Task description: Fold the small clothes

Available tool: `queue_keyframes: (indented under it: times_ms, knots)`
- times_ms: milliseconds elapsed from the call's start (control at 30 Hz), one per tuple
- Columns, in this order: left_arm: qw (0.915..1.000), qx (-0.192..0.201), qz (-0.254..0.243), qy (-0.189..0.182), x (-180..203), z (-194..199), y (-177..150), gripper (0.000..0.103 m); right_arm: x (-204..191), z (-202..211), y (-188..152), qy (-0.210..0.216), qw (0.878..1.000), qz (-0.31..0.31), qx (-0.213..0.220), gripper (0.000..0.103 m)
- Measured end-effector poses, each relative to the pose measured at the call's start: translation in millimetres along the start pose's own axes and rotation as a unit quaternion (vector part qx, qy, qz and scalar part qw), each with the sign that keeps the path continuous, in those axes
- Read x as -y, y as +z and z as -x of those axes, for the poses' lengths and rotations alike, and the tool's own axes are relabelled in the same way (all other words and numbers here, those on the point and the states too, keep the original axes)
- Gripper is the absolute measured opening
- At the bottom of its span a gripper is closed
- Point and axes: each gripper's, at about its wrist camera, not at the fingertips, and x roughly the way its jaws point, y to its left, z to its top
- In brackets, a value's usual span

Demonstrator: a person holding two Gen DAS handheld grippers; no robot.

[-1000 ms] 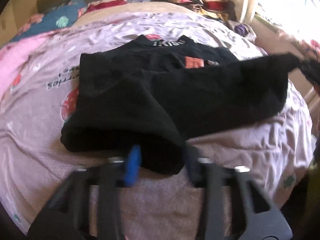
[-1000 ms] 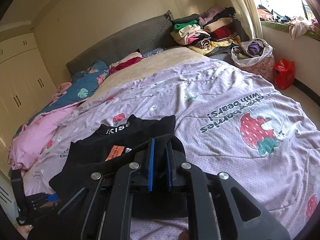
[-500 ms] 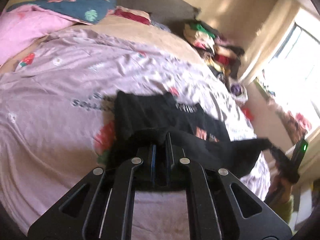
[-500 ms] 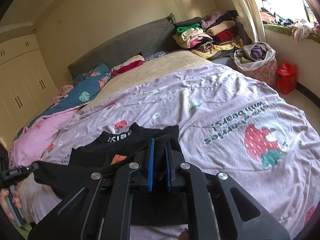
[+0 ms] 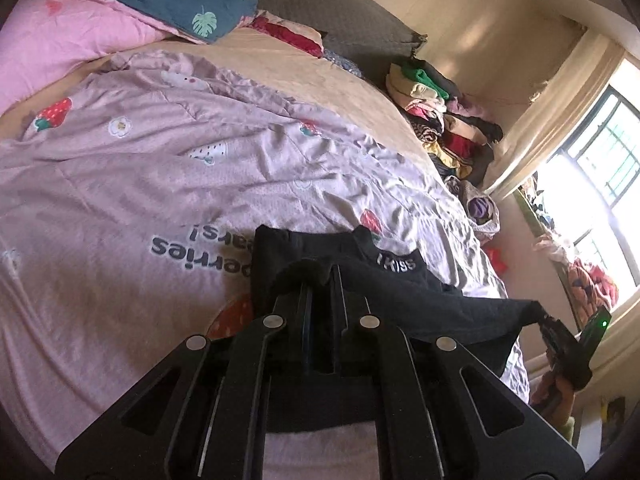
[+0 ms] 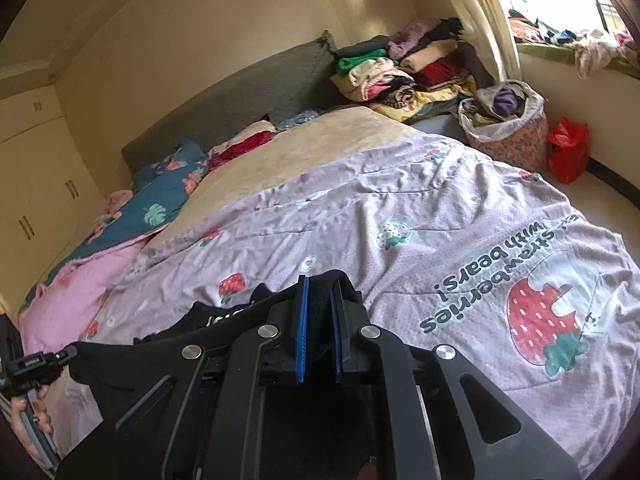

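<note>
Nearest, at the bottom centre of each wrist view, both grippers are clamped on the same black garment. The left gripper has its jaws pressed tight together on a fold of the cloth; a second ago they stood apart around a bunched corner, so they have just closed. The right gripper, blue pads showing, pinches another edge, as before. The cloth hangs stretched between them, its lower half raised off the quilt, where a second ago it lay spread flat.

The collar lies beyond, at frame centre, with white letters reading "KISS". The pink quilt underneath carries a strawberry picture and upside-down print, "strawberries with bears!".

The quilt is bare and open to the right of the garment in the right wrist view, out to the bed's edge at the frame's right side. Farther back lie a tan blanket, a teal leaf-print quilt at left and a grey headboard. At upper right, stacked folded clothes, a full laundry basket and a red bag crowd the window corner.
</note>
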Motion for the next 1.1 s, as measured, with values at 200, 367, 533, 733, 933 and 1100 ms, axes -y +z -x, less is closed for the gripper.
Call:
queue_keyframes:
  times_ms: [200,367,533,733,933,1100]
  knots:
    - [0.9996,-0.017,0.02,-0.003,-16,-25,5,0.001,10,-27,-11,-0.01,1.0,-0.009,-0.022,0.009]
    - [0.9989,-0.024,0.039,-0.005,-29,-42,2,0.002,16,-47,-20,-0.017,0.999,-0.005,-0.046,0.015]
    - [0.9989,-0.018,0.043,-0.007,-34,-43,-7,0.003,17,-52,-32,-0.048,0.997,0.018,-0.049,0.033]
    - [0.9999,0.001,0.0,0.014,-18,-29,-18,0.026,-1,-31,-44,-0.057,0.995,0.083,-0.019,0.035]
    - [0.9978,0.024,-0.058,0.023,8,-8,-24,0.033,-29,-30,-52,-0.006,0.991,0.126,-0.036,0.033]
    - [0.9954,0.004,-0.096,0.011,28,-8,-41,0.028,-59,-42,-72,0.028,0.981,0.168,-0.089,0.02]
